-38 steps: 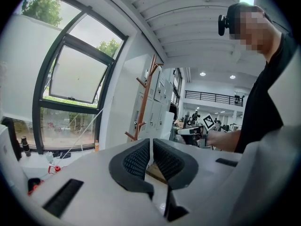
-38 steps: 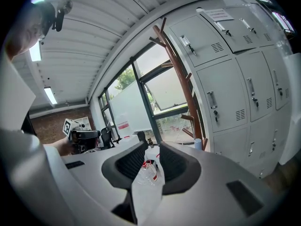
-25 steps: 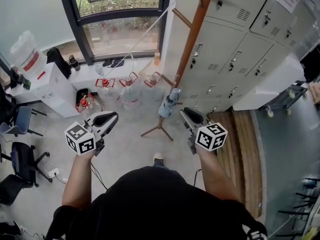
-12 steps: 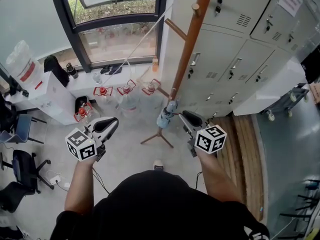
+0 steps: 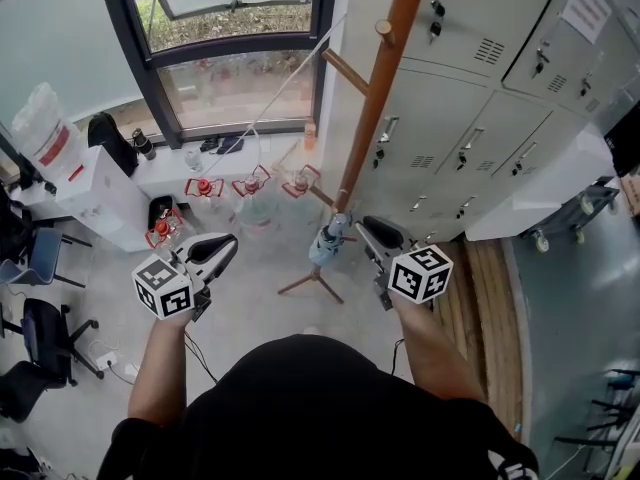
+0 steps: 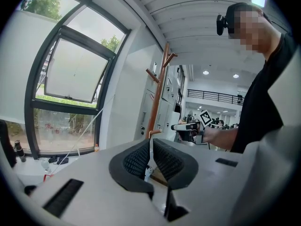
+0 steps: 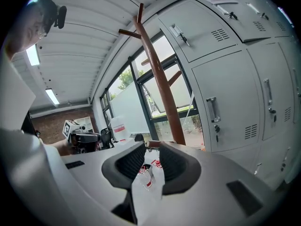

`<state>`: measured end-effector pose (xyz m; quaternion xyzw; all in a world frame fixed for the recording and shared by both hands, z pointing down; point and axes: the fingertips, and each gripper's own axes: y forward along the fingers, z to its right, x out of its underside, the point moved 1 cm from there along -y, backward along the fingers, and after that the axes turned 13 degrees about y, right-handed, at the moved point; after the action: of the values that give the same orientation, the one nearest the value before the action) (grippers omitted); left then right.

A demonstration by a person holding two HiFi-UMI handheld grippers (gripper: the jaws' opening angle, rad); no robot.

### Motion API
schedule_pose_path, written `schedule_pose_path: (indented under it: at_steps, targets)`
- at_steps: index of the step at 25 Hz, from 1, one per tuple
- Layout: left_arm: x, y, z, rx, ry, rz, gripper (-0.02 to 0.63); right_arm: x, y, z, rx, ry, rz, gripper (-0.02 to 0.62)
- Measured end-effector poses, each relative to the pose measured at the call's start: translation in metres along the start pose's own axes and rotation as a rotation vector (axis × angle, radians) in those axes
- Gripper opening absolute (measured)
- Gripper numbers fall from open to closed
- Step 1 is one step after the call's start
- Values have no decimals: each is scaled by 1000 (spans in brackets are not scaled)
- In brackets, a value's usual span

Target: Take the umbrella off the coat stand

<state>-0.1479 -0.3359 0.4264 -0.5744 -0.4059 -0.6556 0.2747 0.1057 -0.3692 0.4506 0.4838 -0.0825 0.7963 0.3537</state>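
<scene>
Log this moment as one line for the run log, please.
phase: pre-grasp | pale blue folded umbrella: hanging on brown wooden coat stand | left gripper: empty, jaws narrowly apart | right gripper: empty, open

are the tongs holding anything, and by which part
Nothing: the left tongs and right tongs are both empty; the umbrella hangs on the coat stand.

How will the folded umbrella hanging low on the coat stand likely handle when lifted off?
The umbrella looks small and bundled, so probably light and floppy. The coat stand is tall on thin feet; a tug might tip it.
</scene>
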Motion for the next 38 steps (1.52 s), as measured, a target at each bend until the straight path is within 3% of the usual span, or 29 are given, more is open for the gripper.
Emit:
schedule_pose_path:
  at_steps: [13, 38]
  targets:
    - [-1, 21, -8, 6, 2, -4, 30, -8, 8, 17, 3, -1, -15, 112]
    - [31, 30, -21, -9, -40, -59, 31, 50, 78, 82, 51, 60, -154, 109]
